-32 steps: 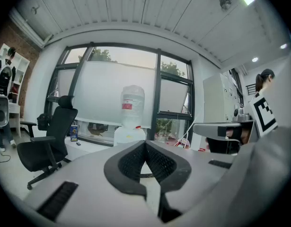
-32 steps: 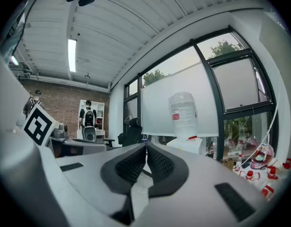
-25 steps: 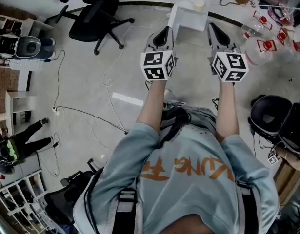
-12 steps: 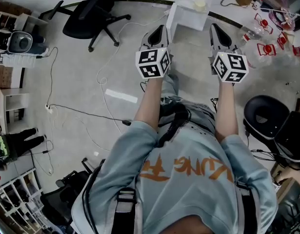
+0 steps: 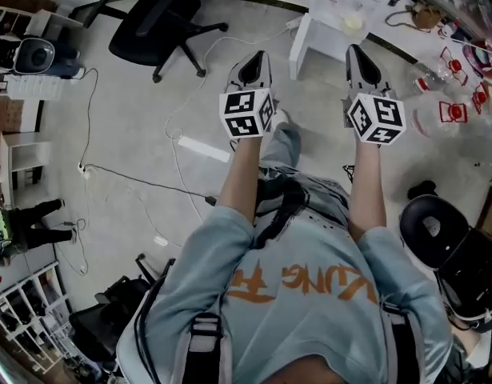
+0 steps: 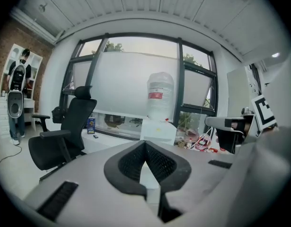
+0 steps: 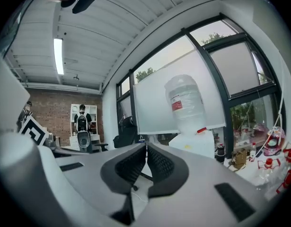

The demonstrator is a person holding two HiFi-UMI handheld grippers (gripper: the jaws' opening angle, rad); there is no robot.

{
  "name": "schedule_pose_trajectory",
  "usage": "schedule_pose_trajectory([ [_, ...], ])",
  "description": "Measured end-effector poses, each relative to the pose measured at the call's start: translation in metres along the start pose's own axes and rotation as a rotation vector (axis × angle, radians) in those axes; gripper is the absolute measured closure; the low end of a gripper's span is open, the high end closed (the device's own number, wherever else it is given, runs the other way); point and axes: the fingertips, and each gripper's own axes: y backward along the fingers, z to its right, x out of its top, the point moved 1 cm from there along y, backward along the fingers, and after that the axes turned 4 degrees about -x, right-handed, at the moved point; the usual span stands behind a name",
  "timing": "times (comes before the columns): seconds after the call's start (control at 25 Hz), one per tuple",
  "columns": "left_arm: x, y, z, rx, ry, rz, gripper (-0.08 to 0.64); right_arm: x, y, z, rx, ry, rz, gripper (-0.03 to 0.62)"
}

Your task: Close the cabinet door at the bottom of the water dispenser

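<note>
The white floor-standing water dispenser (image 5: 335, 6) stands on the grey floor (image 5: 134, 126) ahead of the person, near the window wall. It carries 1 clear plastic water bottle (image 6: 160, 98) with a red-and-white label, inverted on its top. The fill level of the bottle cannot be read. In the head view a white cabinet door panel (image 5: 303, 48) stands out at an angle from the dispenser's lower left side and reads as not closed. Neither set of tongs touches it.

Both bare forearms extend forward, roughly parallel, at either side of the dispenser's line. The left tongs (image 5: 256, 57) point at the floor short of the door panel. The left gripper view shows its 2 jaws meeting at the tips with nothing between them (image 6: 145, 145). The right tongs (image 5: 359, 50) point toward the dispenser's right side, well apart from it. The right gripper view shows its jaws pressed together and empty (image 7: 146, 148).

A black swivel office chair (image 5: 162, 22) stands left of the dispenser.
</note>
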Motion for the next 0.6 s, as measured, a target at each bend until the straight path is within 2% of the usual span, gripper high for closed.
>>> schedule_pose_trajectory([
  [0.24,-0.012,-0.062,-0.038,-0.049,0.030,-0.077,0.540,-0.019,-0.077,0.015,-0.064,-0.060,-0.046,0.563],
  [0.6,-0.005,-0.141,-0.095,-0.069,0.113,-0.080,0.540,-0.032,-0.182,0.027,-0.095,-0.012,-0.123,0.563],
])
